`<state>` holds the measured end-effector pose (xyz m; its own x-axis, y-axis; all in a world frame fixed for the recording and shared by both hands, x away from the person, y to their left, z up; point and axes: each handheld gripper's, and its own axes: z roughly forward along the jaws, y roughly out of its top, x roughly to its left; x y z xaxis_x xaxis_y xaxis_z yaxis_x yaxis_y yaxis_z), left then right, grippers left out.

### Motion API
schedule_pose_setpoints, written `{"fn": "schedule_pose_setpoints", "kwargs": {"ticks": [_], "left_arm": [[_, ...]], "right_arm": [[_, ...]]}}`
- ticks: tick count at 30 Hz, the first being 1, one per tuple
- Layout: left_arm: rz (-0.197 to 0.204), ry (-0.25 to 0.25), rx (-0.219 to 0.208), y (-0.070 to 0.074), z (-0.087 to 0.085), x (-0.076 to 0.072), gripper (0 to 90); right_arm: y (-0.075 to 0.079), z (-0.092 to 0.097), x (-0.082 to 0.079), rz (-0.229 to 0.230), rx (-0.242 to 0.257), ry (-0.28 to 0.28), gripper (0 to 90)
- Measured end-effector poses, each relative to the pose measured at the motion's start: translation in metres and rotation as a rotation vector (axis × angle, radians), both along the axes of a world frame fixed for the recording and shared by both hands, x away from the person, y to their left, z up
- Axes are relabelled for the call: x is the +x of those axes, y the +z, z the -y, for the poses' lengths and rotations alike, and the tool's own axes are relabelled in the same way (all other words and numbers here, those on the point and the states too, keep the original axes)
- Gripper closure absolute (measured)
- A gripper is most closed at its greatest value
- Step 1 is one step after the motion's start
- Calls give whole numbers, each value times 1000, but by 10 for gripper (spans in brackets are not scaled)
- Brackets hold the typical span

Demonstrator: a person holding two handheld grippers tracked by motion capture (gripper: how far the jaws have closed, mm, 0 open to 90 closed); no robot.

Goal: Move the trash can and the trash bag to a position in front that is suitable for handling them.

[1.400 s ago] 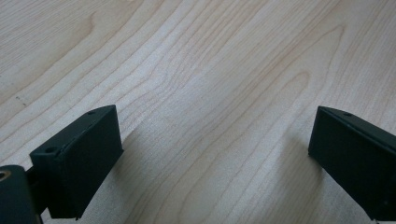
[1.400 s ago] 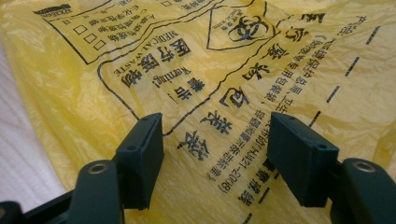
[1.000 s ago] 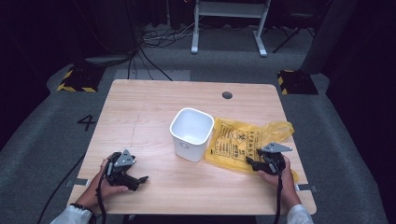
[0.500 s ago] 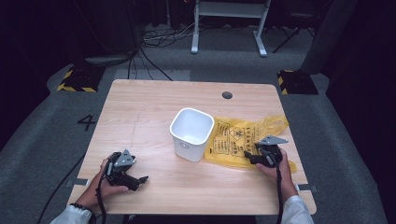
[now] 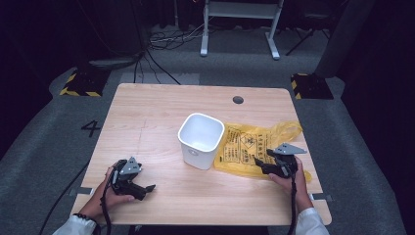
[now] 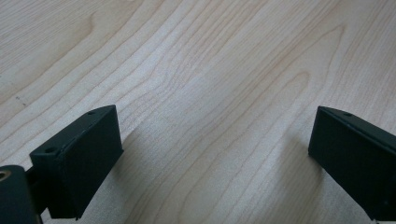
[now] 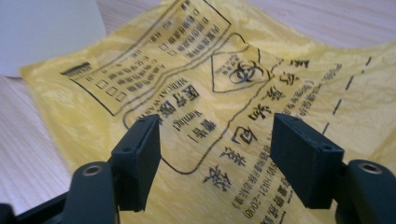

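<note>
Your right gripper point(image 7: 215, 163) hangs just over the yellow bag point(image 5: 254, 147), jaws spread wide with nothing between them, and your left gripper point(image 5: 131, 180) rests released on bare wood, well to the left of the white bin point(image 5: 200, 139). The bag lies flat on the table point(image 5: 156, 117), its left edge tucked against the bin's right side and the rest spreading away to the right. Its long axis looks to run from the bin toward the table's right edge, the printed panel nearest the bin and the crumpled handle end farthest from it. The risk, as I judge it: the film is thin and lies flush on the wood, so closing from above may just skid the pads over it or pinch only one layer. Dragging it could also nudge the light bin, which stands in contact with it.
</note>
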<state>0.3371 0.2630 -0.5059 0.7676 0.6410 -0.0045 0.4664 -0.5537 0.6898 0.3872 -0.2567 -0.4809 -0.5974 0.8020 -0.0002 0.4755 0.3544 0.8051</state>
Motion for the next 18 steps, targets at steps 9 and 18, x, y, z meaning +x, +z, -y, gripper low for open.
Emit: {"fn": "schedule_pose_setpoints", "kwargs": {"ticks": [9, 18], "left_arm": [[-3, -41, -1, 0, -1, 6, 21], [0, -13, 0, 0, 1, 27, 26]], "right_arm": [[21, -22, -9, 71, 34, 58, 434], [31, -59, 2, 85, 18, 82, 463]]}}
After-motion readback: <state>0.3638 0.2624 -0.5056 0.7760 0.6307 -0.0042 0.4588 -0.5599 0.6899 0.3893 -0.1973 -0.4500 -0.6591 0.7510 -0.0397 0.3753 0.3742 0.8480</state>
